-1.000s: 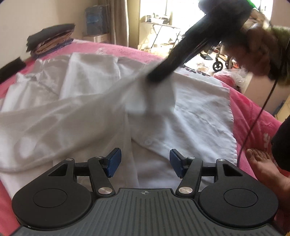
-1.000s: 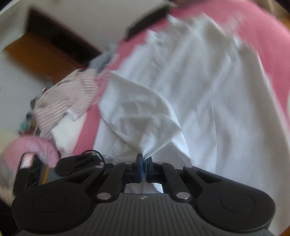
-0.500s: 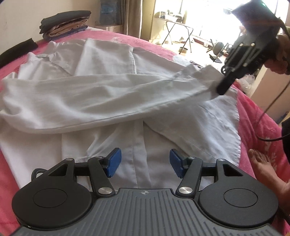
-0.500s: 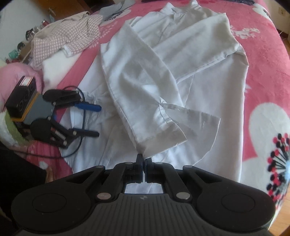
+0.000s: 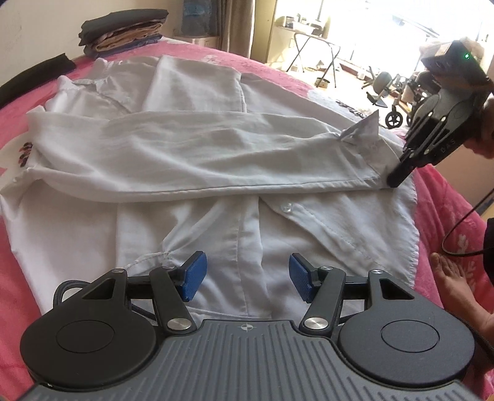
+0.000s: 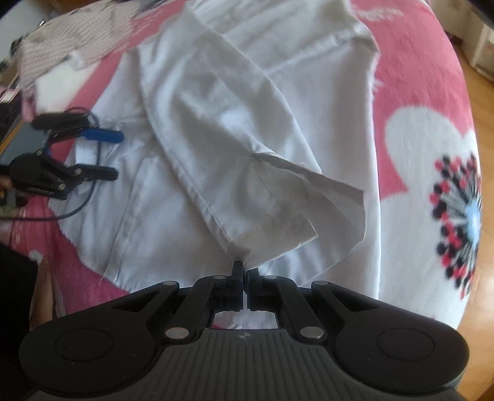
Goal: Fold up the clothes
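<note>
A white long-sleeved shirt (image 5: 191,92) lies spread on a pink bed cover (image 5: 40,243), collar at the far left. One sleeve (image 5: 191,160) is laid across the shirt body toward the right edge. My right gripper (image 6: 244,273) is shut on the corner of that sleeve's cuff (image 6: 278,228); in the left wrist view the right gripper (image 5: 396,177) pinches the cuff (image 5: 375,157) down low at the shirt's right side. My left gripper (image 5: 245,274) hovers open over the shirt's lower hem, nothing between its blue pads (image 5: 193,276). The left gripper (image 6: 105,155) also shows in the right wrist view.
A pile of folded dark and tan clothes (image 5: 123,29) sits at the bed's far end. A checked garment (image 6: 68,49) lies crumpled beyond the shirt. A bare foot (image 5: 454,287) rests on the bed at the right. A black cable (image 5: 457,228) hangs by it.
My right gripper has pulled the sleeve across the shirt body and lowered its cuff near the right edge. The sleeve now lies stretched flat. My left gripper stayed over the hem, open.
</note>
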